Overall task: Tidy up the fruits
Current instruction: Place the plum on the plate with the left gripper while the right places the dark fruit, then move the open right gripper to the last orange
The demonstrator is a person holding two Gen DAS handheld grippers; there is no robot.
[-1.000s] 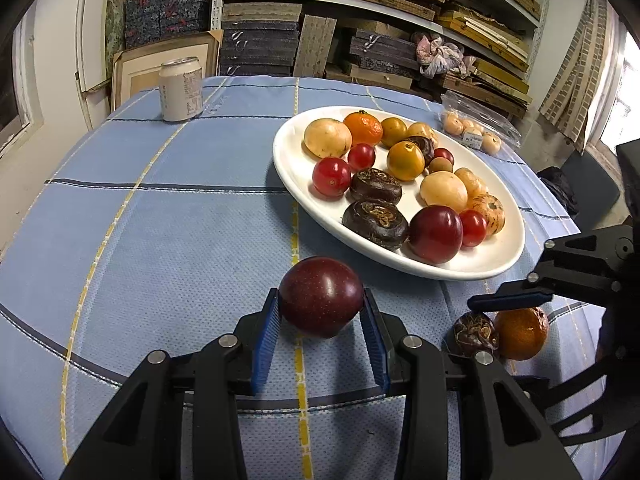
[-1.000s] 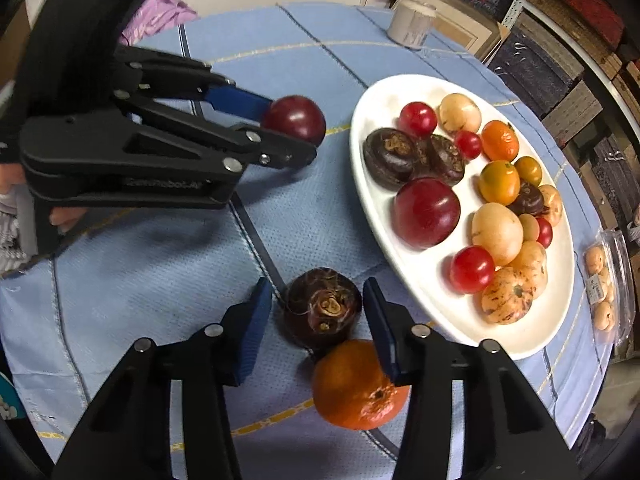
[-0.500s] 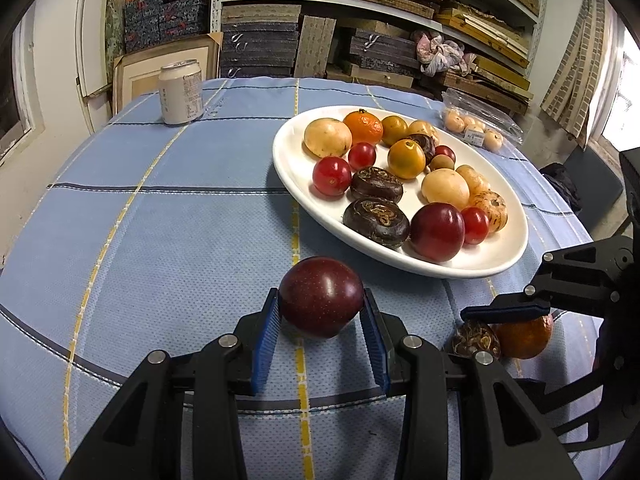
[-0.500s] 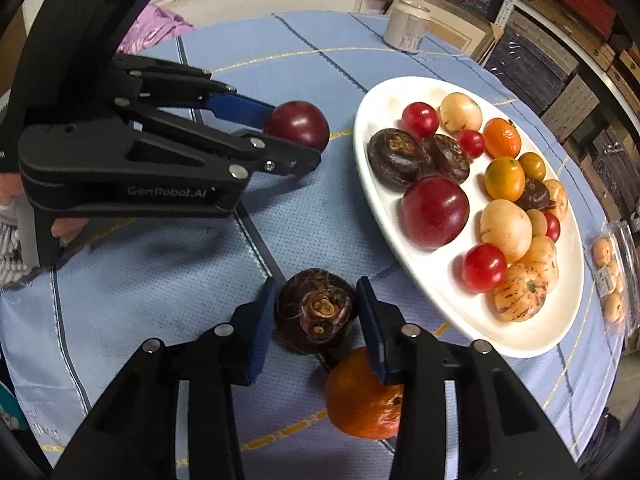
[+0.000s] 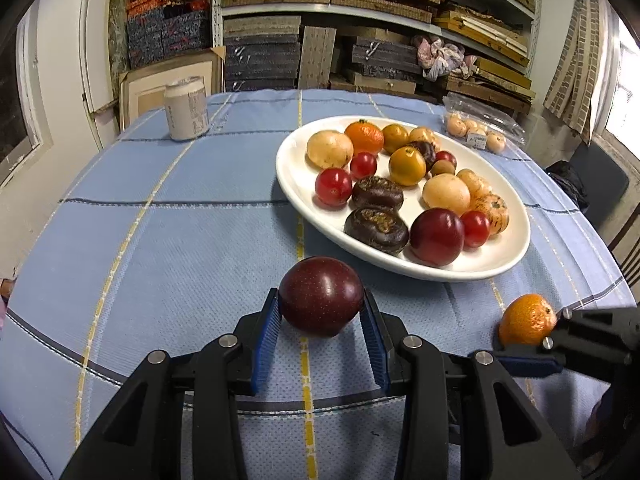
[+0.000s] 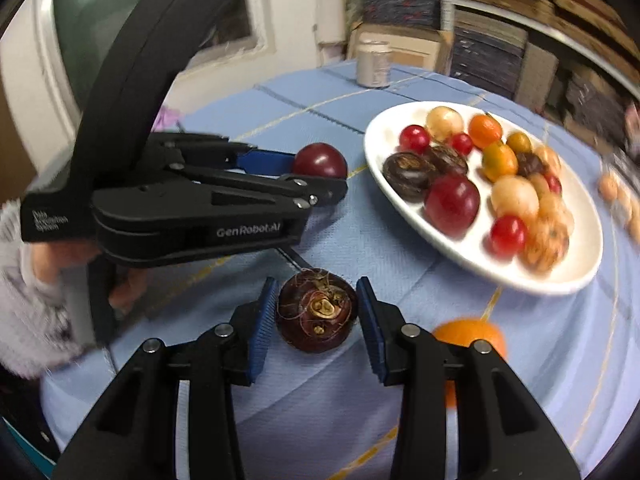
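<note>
My left gripper [image 5: 322, 312] is shut on a dark red plum [image 5: 321, 295] just in front of the white oval plate [image 5: 504, 264], which holds several fruits. It also shows in the right wrist view [image 6: 316, 178], with the plum [image 6: 319, 160]. My right gripper [image 6: 318, 314] is shut on a dark brown water chestnut [image 6: 316, 310], lifted above the blue cloth. An orange mandarin [image 6: 470, 338] lies on the cloth to its right. It also shows in the left wrist view [image 5: 526, 318], next to the right gripper's fingers [image 5: 528, 364].
A drink can [image 5: 186, 108] stands at the far left of the table. A clear plastic box of small fruits [image 5: 478, 132] lies beyond the plate. Shelves of stacked boards stand behind the table. A dark chair [image 5: 592, 184] is at the right edge.
My right gripper has closed on the water chestnut and lifted it away from the mandarin. The left gripper with the plum has hardly moved.
</note>
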